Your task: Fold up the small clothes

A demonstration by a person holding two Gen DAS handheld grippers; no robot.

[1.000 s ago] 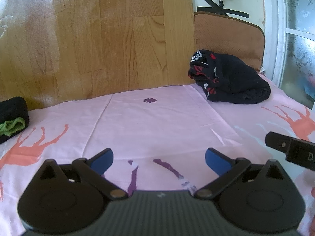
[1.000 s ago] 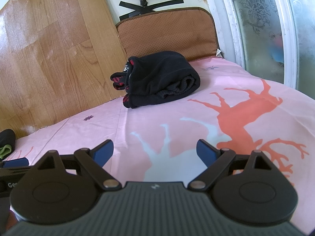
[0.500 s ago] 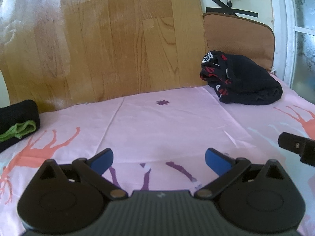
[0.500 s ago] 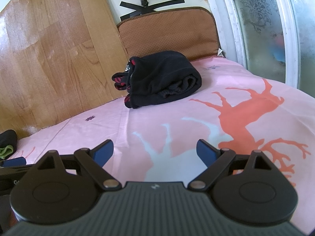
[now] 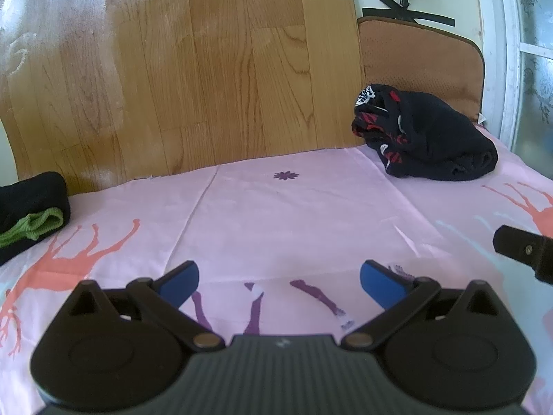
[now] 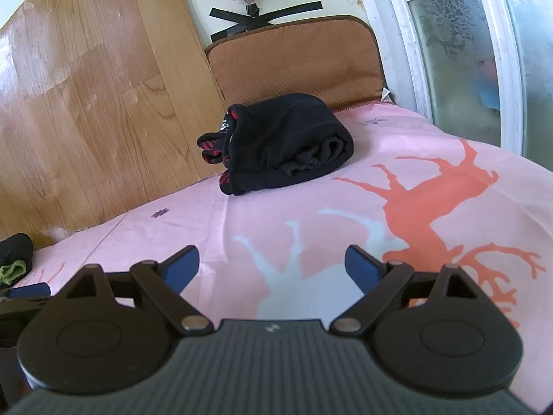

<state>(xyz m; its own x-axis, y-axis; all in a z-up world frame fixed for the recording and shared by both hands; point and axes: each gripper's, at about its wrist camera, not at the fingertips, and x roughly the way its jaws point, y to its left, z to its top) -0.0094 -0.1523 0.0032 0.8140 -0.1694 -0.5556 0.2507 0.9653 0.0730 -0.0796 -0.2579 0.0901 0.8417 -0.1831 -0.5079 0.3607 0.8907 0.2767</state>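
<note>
Two pairs of tongs, my left tongs (image 5: 280,278) and my right tongs (image 6: 272,264), hang over the pink bed sheet (image 5: 293,214) with their fingers spread apart and nothing between them. The black garment (image 6: 280,145) lies bunched near the brown cushion (image 6: 297,62), well apart from both. It looks soft, light and floppy, so I judge it will sag when lifted; I would pinch it at an outer edge or hem.
</note>
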